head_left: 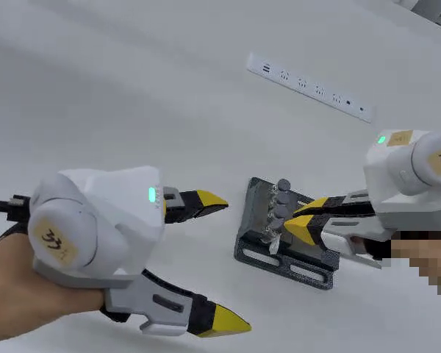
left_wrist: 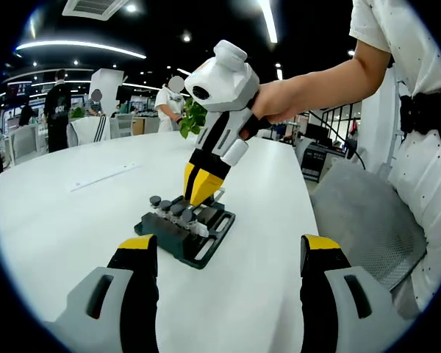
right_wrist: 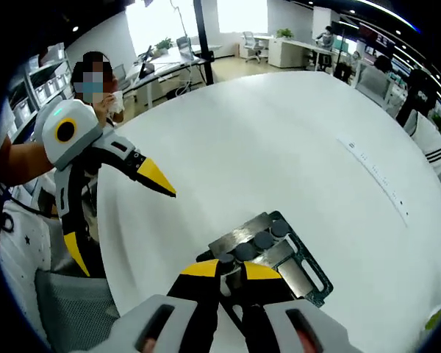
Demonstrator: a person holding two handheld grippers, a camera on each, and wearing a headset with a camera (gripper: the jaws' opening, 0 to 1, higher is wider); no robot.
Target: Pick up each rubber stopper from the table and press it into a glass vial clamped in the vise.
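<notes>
Yellow tips of my right claw [right_wrist: 231,271] are pinched nearly together on the nearest rubber stopper [right_wrist: 226,259], at the end glass vial [head_left: 271,238] of a row running toward 1 o'clock in the vise [right_wrist: 309,278]. If I push off-axis, the stopper could cock, the glass could crack, or the vise could skid across the desk [head_left: 132,95]. My left claw [head_left: 226,261] hangs spread wide at the vise's 9 o'clock, steadying nothing.

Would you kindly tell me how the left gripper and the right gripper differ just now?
The left gripper holds its jaws wide apart; the right gripper has them drawn together. The left gripper hangs over the table short of the vise; the right gripper's tips sit at the end vial. Both have yellow tips and white bodies.
</notes>
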